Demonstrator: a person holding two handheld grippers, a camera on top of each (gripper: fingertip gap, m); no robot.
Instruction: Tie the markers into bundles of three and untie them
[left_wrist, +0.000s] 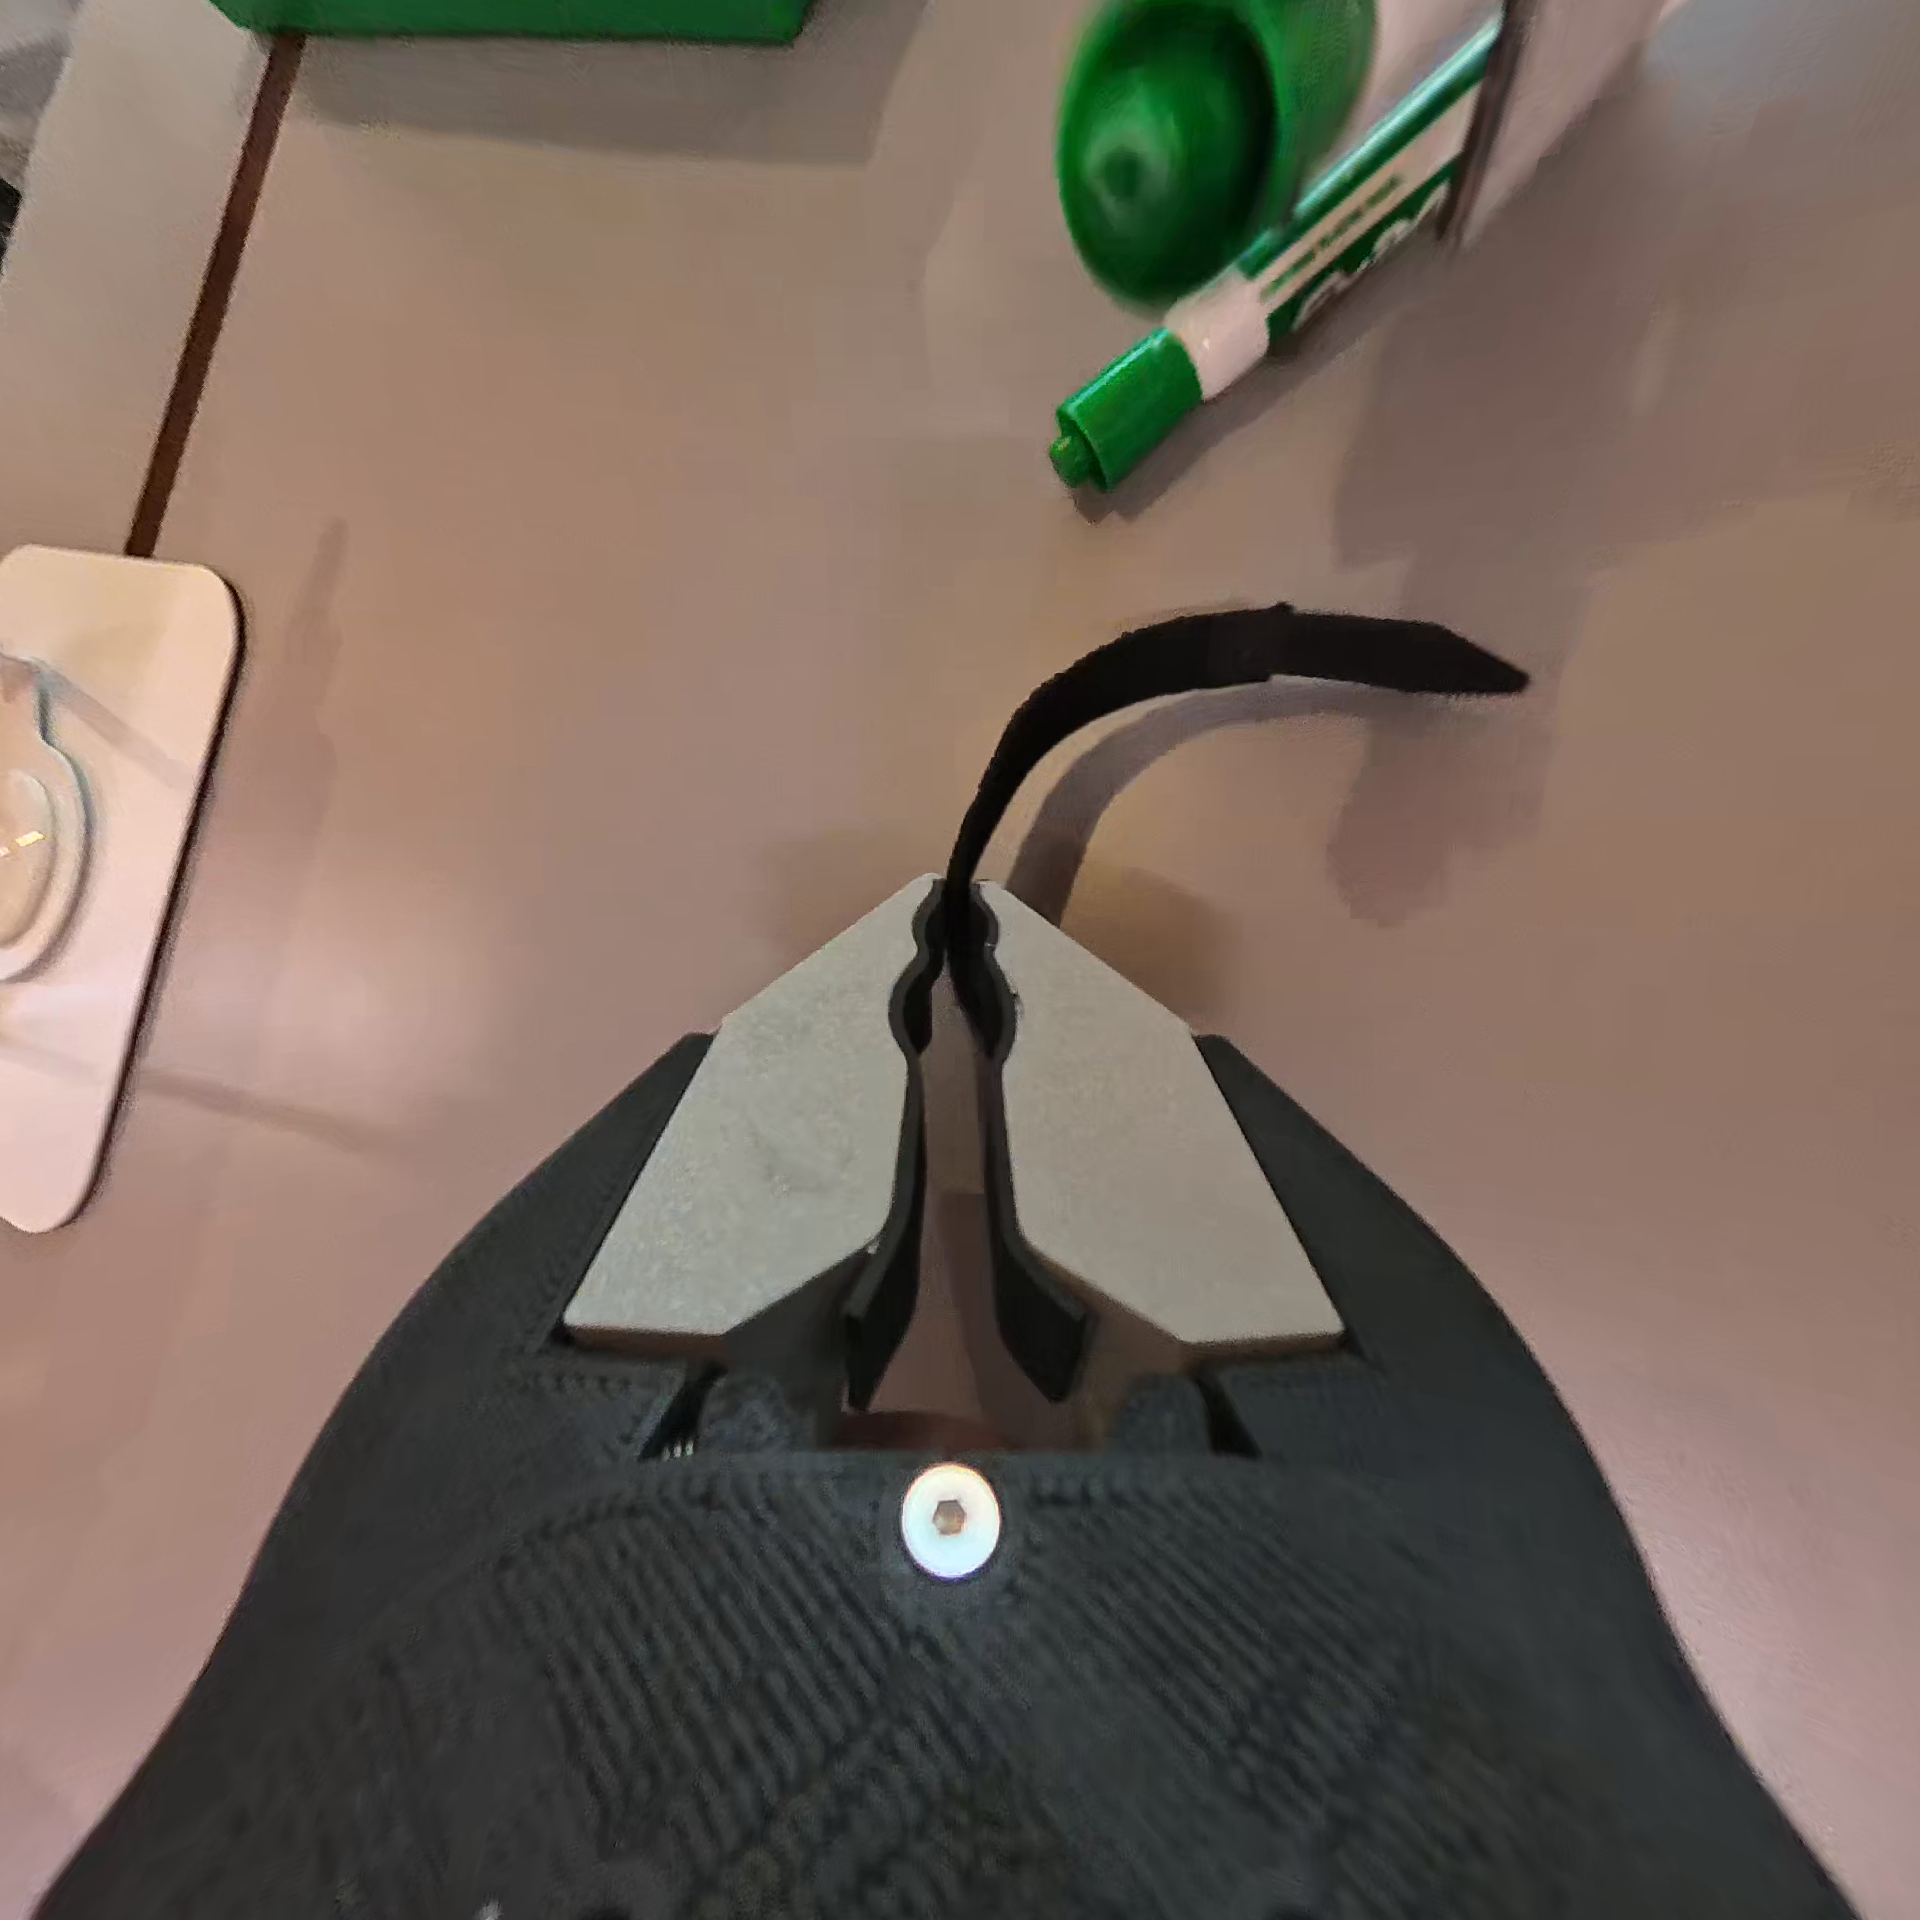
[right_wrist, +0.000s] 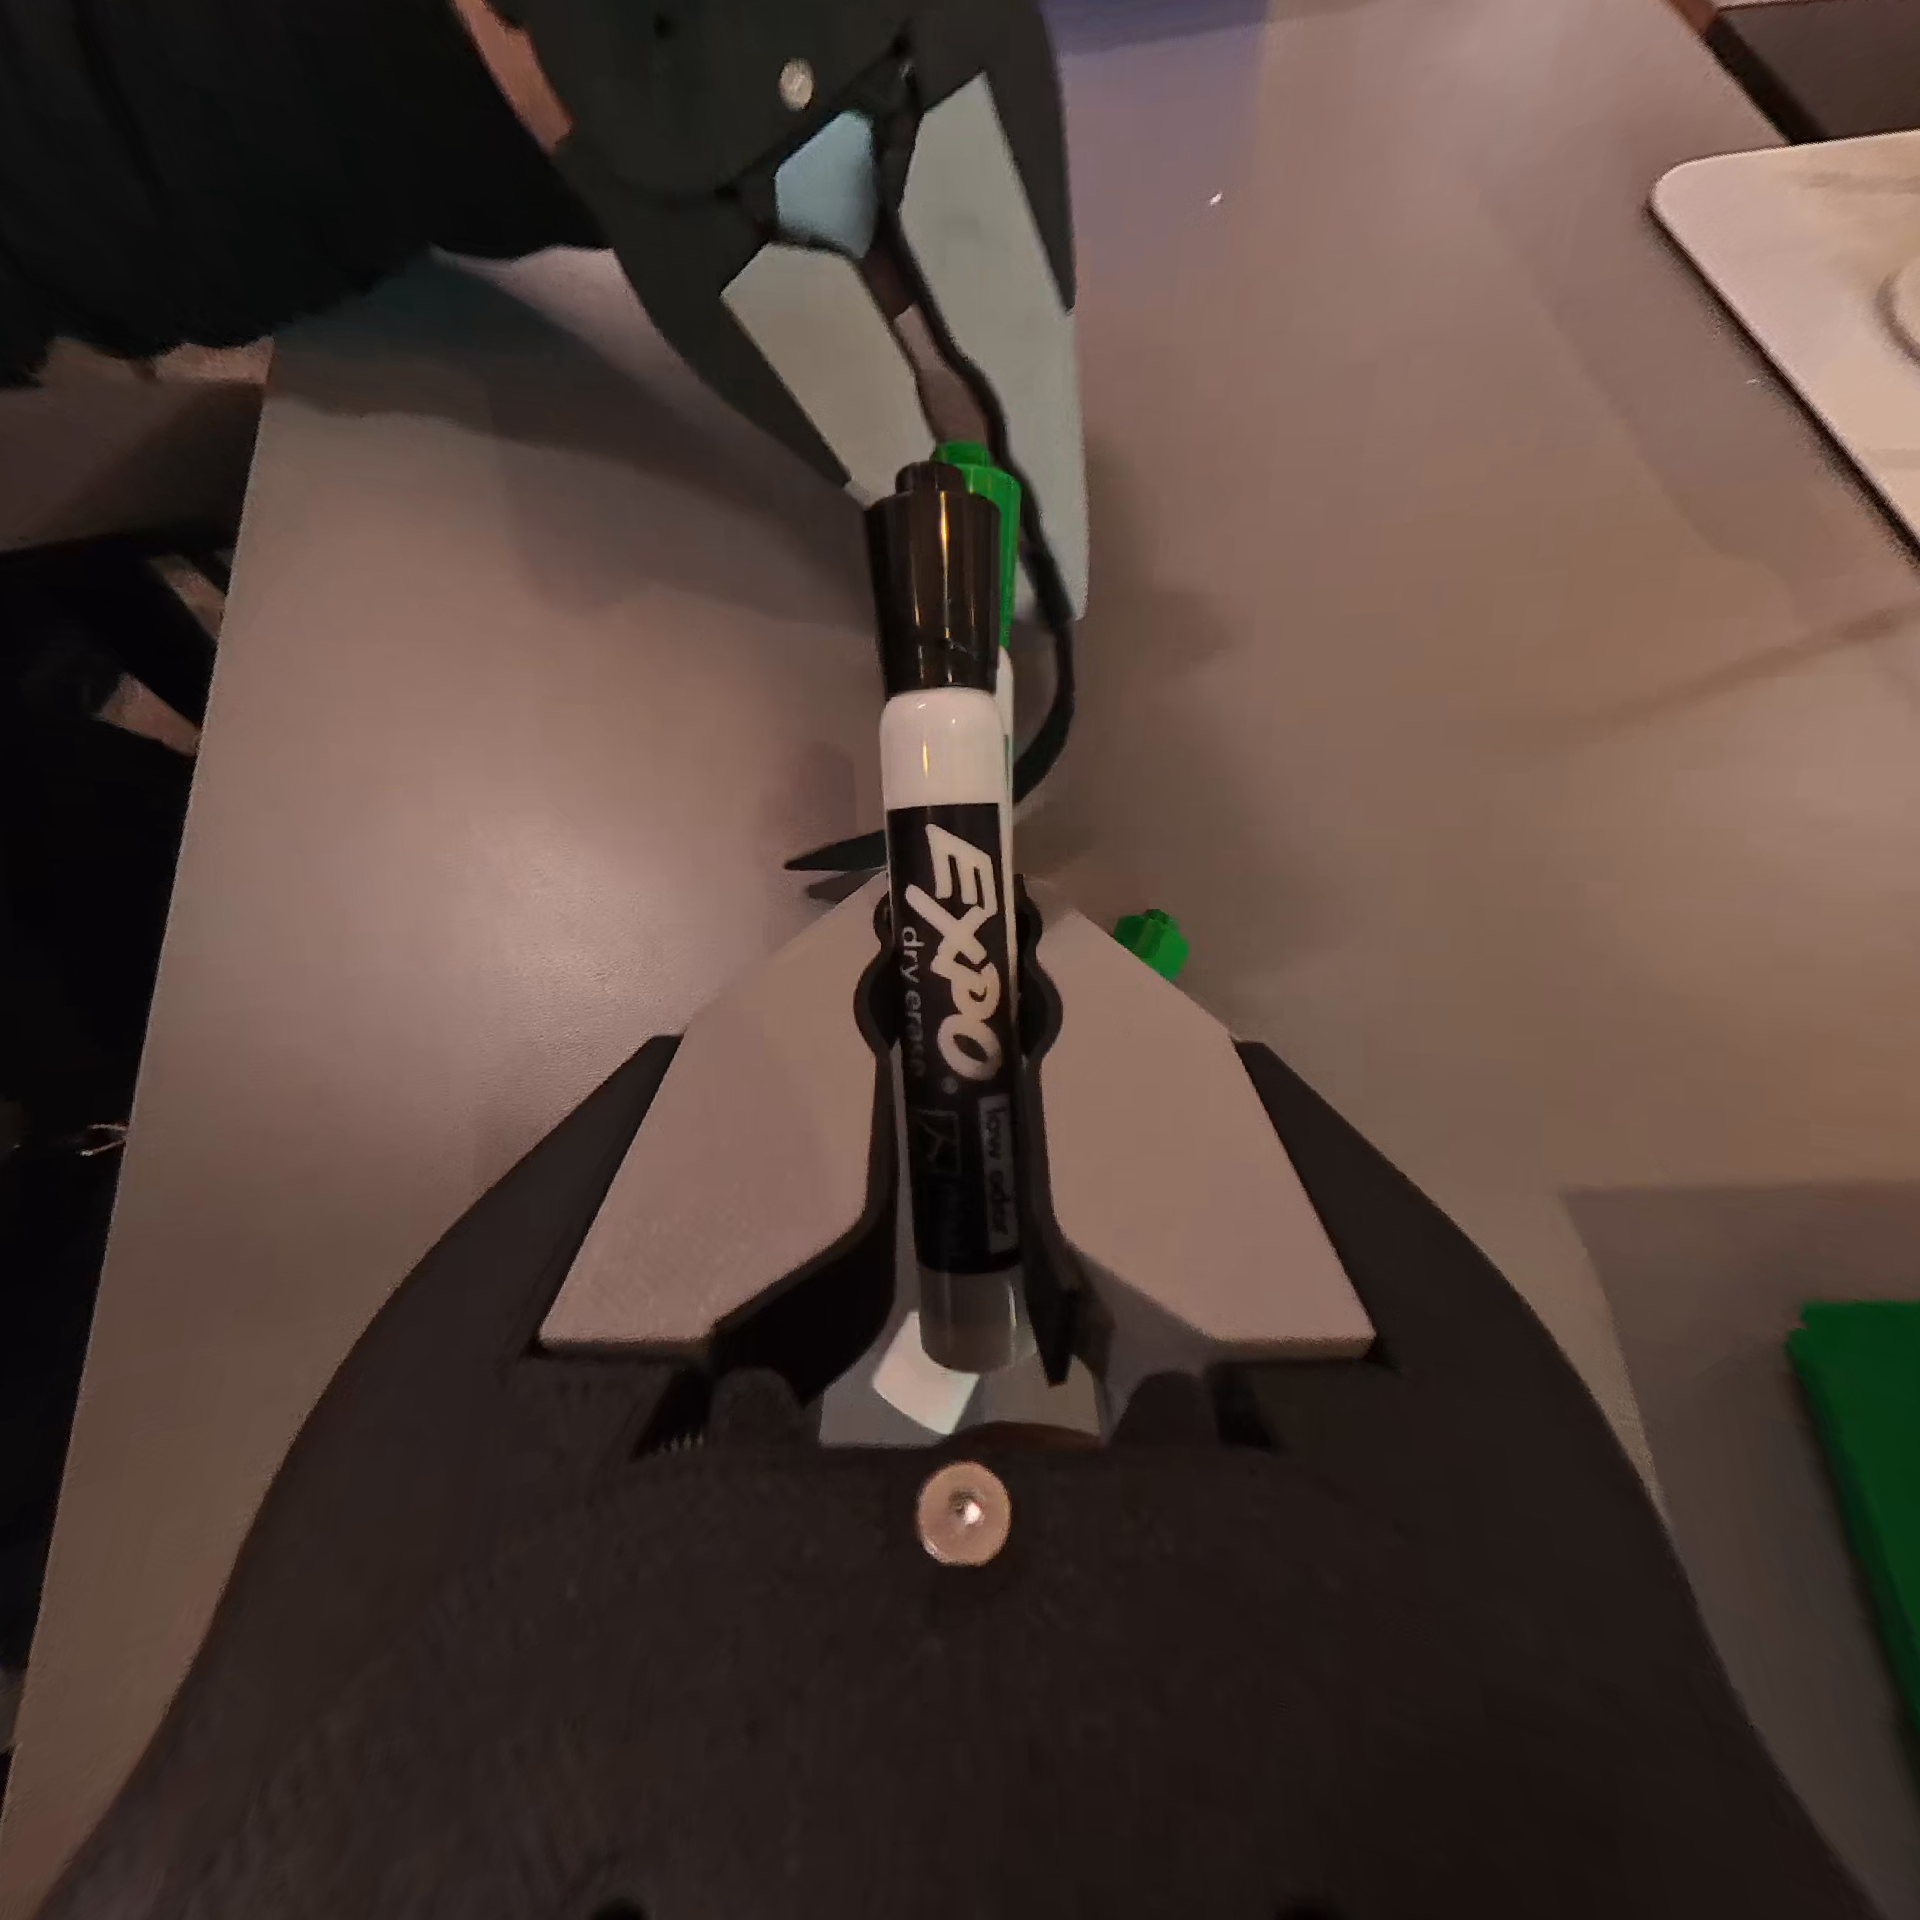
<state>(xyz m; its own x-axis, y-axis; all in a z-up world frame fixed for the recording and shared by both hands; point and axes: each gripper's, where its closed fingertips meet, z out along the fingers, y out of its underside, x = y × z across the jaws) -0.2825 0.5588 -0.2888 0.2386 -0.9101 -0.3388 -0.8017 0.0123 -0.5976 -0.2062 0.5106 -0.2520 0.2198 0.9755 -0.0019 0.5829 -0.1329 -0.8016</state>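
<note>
Now, left tongs (left_wrist: 961, 914): pinched shut on a thin black fabric strap (left_wrist: 1195, 649), lower centre, likely to wrap it.
Right tongs (right_wrist: 951, 966): clamped on a black-capped white dry-erase marker (right_wrist: 940, 769), centre, steadying green-capped ones behind.
Loose green-capped marker (left_wrist: 1153, 405): on the pinkish surface (left_wrist: 623, 520), upper right, awaiting bundling.

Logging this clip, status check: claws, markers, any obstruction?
Left claw shut on black strap. Right claw clamps black marker, green marker behind it. One green marker loose on table; nothing blocking.
</note>
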